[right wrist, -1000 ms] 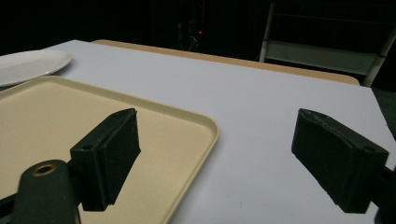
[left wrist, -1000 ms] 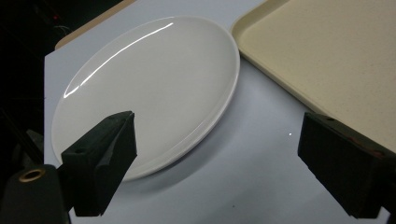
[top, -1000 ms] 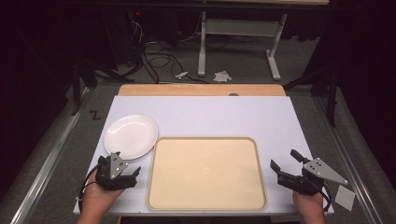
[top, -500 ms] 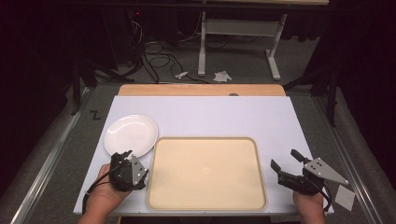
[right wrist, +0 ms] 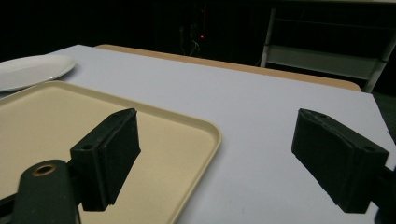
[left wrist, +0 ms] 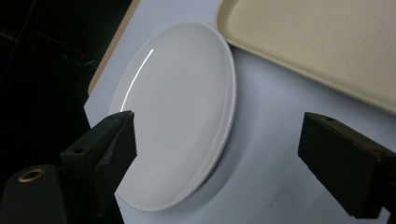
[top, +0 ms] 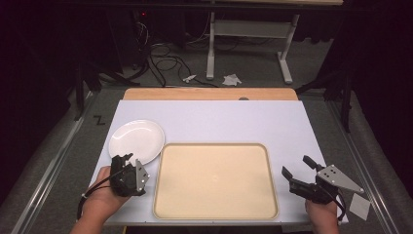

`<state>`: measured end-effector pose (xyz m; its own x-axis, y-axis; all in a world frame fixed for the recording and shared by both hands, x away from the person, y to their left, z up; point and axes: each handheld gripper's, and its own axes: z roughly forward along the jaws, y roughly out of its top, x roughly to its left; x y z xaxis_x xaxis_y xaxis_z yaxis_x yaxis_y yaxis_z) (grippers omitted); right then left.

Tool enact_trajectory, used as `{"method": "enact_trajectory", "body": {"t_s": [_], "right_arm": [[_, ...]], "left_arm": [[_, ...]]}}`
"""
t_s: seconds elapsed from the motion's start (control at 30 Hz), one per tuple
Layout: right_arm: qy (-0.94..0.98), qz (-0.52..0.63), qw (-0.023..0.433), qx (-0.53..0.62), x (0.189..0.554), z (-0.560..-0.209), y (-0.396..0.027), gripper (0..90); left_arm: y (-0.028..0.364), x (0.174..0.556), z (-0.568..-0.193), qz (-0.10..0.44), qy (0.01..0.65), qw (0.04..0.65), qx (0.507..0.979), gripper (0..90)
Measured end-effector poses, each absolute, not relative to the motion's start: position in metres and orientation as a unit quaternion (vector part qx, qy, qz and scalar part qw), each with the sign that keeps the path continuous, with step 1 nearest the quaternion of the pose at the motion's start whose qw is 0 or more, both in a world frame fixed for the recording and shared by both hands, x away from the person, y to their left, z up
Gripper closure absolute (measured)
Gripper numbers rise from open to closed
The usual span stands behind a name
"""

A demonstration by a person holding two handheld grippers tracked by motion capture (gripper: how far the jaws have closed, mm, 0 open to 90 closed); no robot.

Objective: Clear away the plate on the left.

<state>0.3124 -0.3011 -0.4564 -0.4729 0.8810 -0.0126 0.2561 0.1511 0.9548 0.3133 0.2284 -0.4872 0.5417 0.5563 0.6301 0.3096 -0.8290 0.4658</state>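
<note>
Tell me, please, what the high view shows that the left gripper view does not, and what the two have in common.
The high view alone takes in the person's two hands, the left claw near the white plate, the right claw open past the tray's right edge, the tray's full outline, and the floor with cables behind the table. The left gripper view alone gives a close look at the plate's stacked-looking rim and the streak of light across it, between that claw's wide-open jaws. Both share the plate, the beige tray and the white tabletop.
</note>
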Motion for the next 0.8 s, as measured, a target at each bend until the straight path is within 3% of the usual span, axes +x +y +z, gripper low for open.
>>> {"method": "enact_trajectory", "body": {"t_s": [0.33, 0.53, 0.8], "right_arm": [[0.693, 0.508, 0.309, 0.407, 0.312, -0.456, -0.302, 16.2], [0.694, 0.507, 0.309, 0.407, 0.313, -0.457, -0.3, 16.2], [0.686, 0.512, 0.311, 0.414, 0.31, -0.455, -0.305, 16.2]], "left_arm": [[0.237, 0.32, -0.484, 0.384, 0.274, 0.164, 0.867, 17.2], [0.238, 0.323, -0.487, 0.383, 0.264, 0.148, 0.873, 25.2], [0.227, 0.331, -0.504, 0.391, 0.217, 0.08, 0.891, 34.3]]}}
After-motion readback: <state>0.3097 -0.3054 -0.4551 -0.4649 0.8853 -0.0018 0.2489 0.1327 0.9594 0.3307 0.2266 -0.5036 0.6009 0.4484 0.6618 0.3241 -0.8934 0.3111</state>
